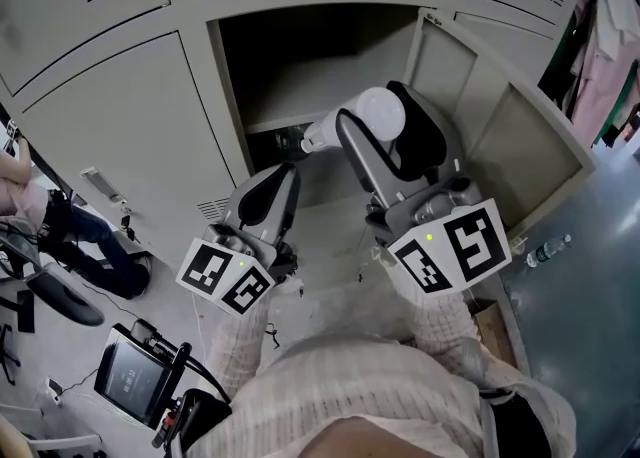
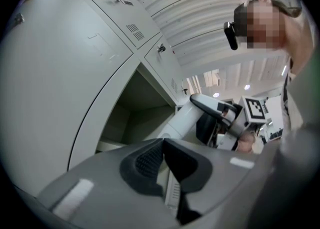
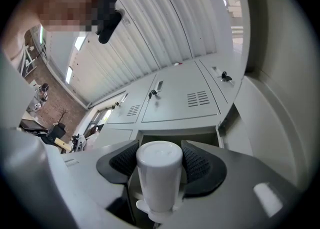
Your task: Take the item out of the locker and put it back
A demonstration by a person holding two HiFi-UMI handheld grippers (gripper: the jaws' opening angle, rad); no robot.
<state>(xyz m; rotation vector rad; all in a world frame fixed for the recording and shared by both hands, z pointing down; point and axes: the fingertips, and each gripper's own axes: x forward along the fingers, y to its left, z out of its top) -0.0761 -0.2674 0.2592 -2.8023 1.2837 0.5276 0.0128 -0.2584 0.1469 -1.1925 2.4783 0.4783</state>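
A white bottle [image 3: 159, 185] is gripped between the pads of the right claw [image 3: 160, 159] and held up just in front of the open locker [image 1: 300, 66]. The left claw [image 2: 163, 147] is clenched shut on nothing, lower and beside it.

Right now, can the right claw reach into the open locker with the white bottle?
Probably yes. The locker door stands wide open, the right claw holds the white bottle just before the compartment, and nothing blocks it.
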